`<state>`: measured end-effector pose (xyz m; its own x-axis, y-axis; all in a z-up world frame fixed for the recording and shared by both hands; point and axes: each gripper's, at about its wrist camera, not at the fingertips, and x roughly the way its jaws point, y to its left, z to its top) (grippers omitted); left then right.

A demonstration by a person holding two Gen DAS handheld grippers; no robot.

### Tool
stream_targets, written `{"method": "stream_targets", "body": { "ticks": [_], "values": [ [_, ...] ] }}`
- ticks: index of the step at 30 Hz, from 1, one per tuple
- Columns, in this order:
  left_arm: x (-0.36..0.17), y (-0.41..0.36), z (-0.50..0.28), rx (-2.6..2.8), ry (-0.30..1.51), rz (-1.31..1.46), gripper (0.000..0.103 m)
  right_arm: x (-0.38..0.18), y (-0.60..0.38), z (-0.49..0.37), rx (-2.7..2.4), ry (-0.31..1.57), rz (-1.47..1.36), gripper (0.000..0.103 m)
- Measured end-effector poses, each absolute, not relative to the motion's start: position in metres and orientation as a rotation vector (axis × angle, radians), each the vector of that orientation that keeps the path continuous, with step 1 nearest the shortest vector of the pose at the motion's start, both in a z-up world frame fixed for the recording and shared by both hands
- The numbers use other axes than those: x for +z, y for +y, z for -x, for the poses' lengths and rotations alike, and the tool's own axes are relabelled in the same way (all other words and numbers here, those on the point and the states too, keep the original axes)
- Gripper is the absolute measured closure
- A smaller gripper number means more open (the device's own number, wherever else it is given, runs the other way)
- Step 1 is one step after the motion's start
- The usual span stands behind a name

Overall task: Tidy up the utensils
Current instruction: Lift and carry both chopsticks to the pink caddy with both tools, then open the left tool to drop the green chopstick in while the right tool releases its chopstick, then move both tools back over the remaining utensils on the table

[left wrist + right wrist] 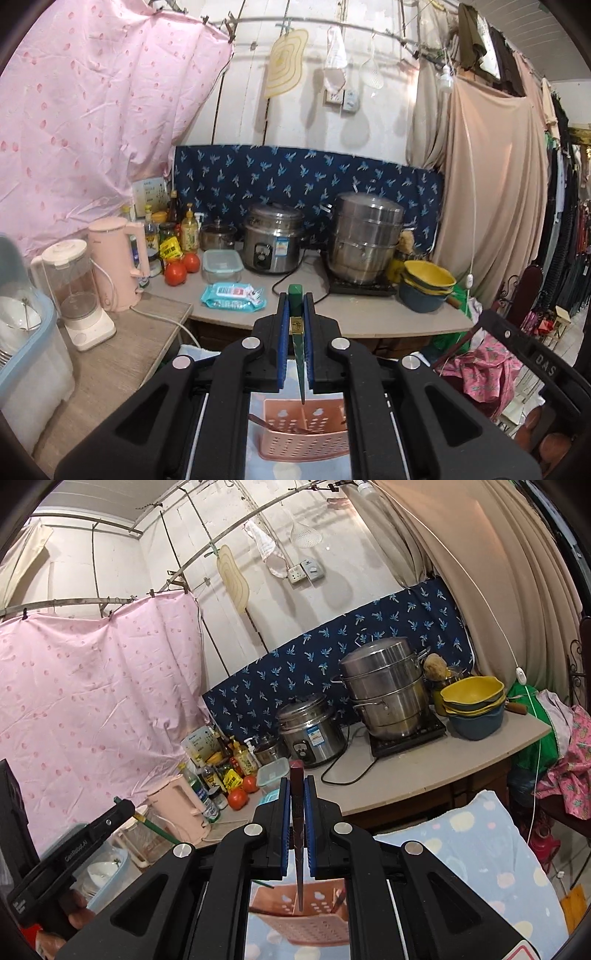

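My left gripper [296, 306] is shut on a green chopstick [296, 325] that stands nearly upright between the blue pads, its tip hanging over a pink perforated utensil holder [306, 435] below. My right gripper [297, 790] is shut on a dark red chopstick [297, 834], whose point hangs above the same pink holder [306, 919]. The holder rests on a light blue patterned cloth [480, 849] and has dark utensils leaning in it. The left gripper [138, 818], with its green chopstick [159, 830], also shows at the left of the right wrist view.
A counter [369, 314] ahead carries a rice cooker [271, 240], a steel steamer pot [364, 240], stacked bowls [428, 284], a wipes pack [234, 295], tomatoes, bottles, a pink kettle [116, 258] and a blender [77, 291]. A dish bin [22, 332] stands at the left.
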<state>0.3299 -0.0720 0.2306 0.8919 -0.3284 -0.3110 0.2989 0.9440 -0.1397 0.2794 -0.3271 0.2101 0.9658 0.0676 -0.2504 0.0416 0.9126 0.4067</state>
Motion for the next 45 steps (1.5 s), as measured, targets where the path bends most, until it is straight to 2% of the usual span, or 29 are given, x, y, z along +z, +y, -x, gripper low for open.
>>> {"method": "stream_targets", "body": {
  "ticks": [8, 18, 22, 24, 36, 45],
  "values": [
    [0.187, -0.066, -0.36, -0.296, 0.438, 0.086, 0.096, 0.163, -0.322, -0.319, -0.004, 0.376, -0.41, 0.095],
    [0.163, -0.063, -0.375, -0.272, 0.495, 0.104, 0.095, 0.128, -0.316, -0.335, -0.019, 0.459, -0.39, 0.094],
    [0.159, -0.06, -0.378, -0.259, 0.505, 0.118, 0.091, 0.124, -0.315, -0.335, -0.031, 0.46, -0.391, 0.082],
    [0.158, -0.058, -0.378, -0.253, 0.507, 0.117, 0.087, 0.124, -0.314, -0.334, -0.034, 0.46, -0.383, 0.081],
    [0.157, -0.052, -0.361, -0.246, 0.515, 0.117, 0.083, 0.129, -0.312, -0.312, -0.044, 0.441, -0.375, 0.077],
    [0.147, -0.043, -0.318, -0.255, 0.537, 0.105, 0.083, 0.119, -0.302, -0.264, -0.042, 0.475, -0.348, 0.077]
  ]
}}
